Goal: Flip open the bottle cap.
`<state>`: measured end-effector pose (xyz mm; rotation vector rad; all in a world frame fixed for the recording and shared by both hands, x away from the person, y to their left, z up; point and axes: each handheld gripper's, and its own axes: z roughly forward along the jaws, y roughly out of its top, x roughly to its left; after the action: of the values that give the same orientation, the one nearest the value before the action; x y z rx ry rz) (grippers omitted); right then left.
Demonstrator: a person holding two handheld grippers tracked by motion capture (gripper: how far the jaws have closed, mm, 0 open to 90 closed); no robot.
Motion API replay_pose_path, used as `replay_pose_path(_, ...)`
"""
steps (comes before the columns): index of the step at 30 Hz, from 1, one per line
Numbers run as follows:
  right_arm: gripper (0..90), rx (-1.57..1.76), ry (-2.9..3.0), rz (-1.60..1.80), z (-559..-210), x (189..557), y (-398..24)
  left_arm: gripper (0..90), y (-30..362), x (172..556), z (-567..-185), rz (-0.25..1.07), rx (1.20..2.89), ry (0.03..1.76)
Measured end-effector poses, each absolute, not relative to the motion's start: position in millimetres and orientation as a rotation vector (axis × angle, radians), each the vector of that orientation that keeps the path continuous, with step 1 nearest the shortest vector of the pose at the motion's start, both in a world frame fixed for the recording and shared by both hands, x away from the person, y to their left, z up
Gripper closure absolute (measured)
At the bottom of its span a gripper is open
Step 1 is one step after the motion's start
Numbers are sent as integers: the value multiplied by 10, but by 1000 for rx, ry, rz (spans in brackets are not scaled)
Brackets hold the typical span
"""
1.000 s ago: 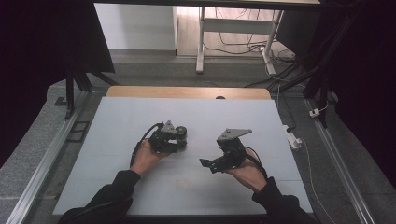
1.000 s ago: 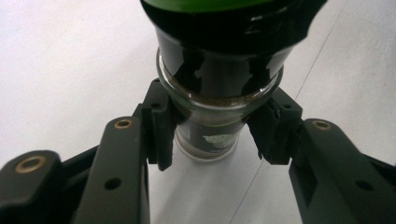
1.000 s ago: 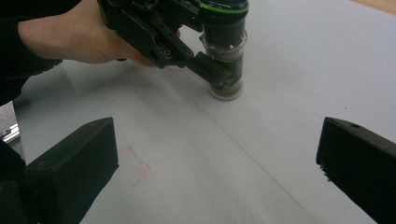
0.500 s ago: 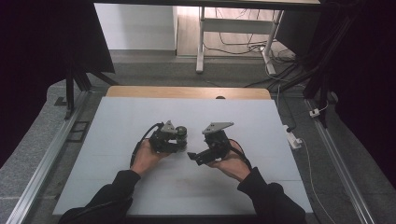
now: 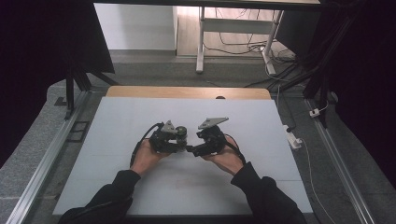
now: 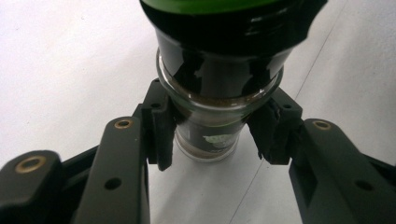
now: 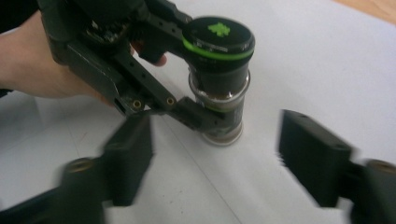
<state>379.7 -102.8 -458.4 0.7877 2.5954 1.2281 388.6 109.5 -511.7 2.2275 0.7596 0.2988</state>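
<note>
Left gripper view showed your left gripper clamped on the glass body of the jar, just below its green-banded black cap, holding it upright on the white table so the cap stayed free. Your right gripper stood near the jar, jaws apart and just closing, nothing between them, likely lining up for that cap. A green leaf mark sat on the cap; the label was unreadable.

Even overhead light washes the white worktop; dark surroundings. Right tongs blurred, perhaps by motion.
</note>
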Motion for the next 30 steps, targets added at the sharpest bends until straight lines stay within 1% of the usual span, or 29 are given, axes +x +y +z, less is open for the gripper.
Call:
replay_pose_path(1,439,772,2593,1233,-4570,3803,-1028,537,1096,3887,-5117,299,2228,760)
replay_pose_path(4,603,757,2621,1227,-4535,3821,-1006,537,1095,3887,-5116,298,2228,760)
replay_pose_path(9,804,699,2644,1187,-4541,3845,-931,537,1093,3886,-5115,299,2229,761)
replay_pose_path(12,895,681,2655,1175,-4555,3857,-893,537,1092,3885,-5115,299,2229,762)
replay_pose_path(30,899,693,2657,1200,-4558,3888,-820,537,1089,3882,-5117,300,2226,768)
